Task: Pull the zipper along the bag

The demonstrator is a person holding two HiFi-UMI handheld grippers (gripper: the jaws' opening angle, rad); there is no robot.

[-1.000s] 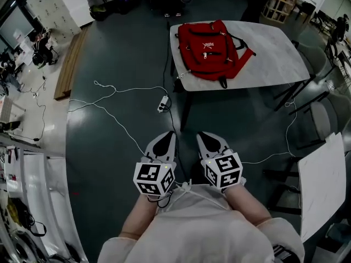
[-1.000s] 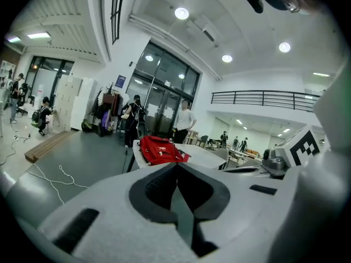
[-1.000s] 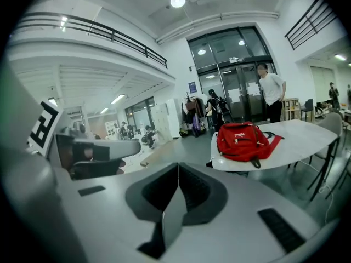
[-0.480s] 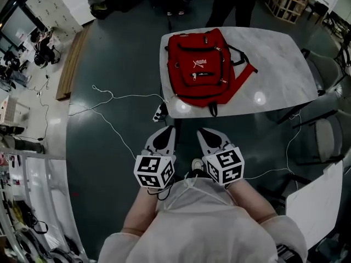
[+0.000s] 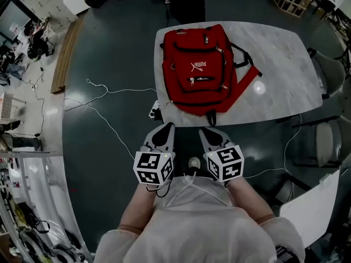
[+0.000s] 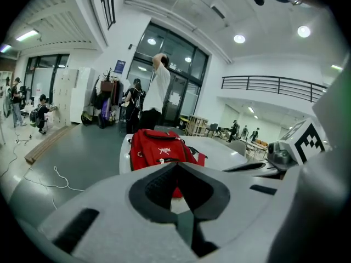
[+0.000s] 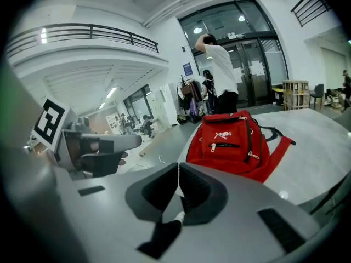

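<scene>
So the red backpack (image 5: 198, 73) is lying flat, front side up, on the left part of a pale marble-looking table (image 5: 279, 70), with its top end pointing away from the person. A red shoulder strap (image 5: 248, 81) sticks out from under it to the right, and a dark loop (image 5: 211, 116) dangles over the near edge of the table. You can see the little zipper pulls (image 5: 192, 81) on the front pockets, but I can't tell if the zippers are open or closed.

Both grippers are down low, close to the person's body and well apart from the bag, nowhere near touching it. The left gripper (image 5: 164, 128) is clenched, with its tips pressed together and nothing in between. In its own view the backpack (image 6: 162, 149) shows just past the closed tips. Same deal with the right gripper (image 5: 207, 131): jaws meeting at the tip, nothing grasped, and the backpack (image 7: 233, 141) sits on the table ahead of it. They're side by side, both angled down and pointing toward the table.

Other stuff: a white cable (image 5: 104, 92) snakes across the dark floor to a power strip (image 5: 154, 110) beside the table's near left corner. A person (image 6: 159, 92) stands on the far side of the table, and there's a chair (image 5: 329, 141) off to the right.
</scene>
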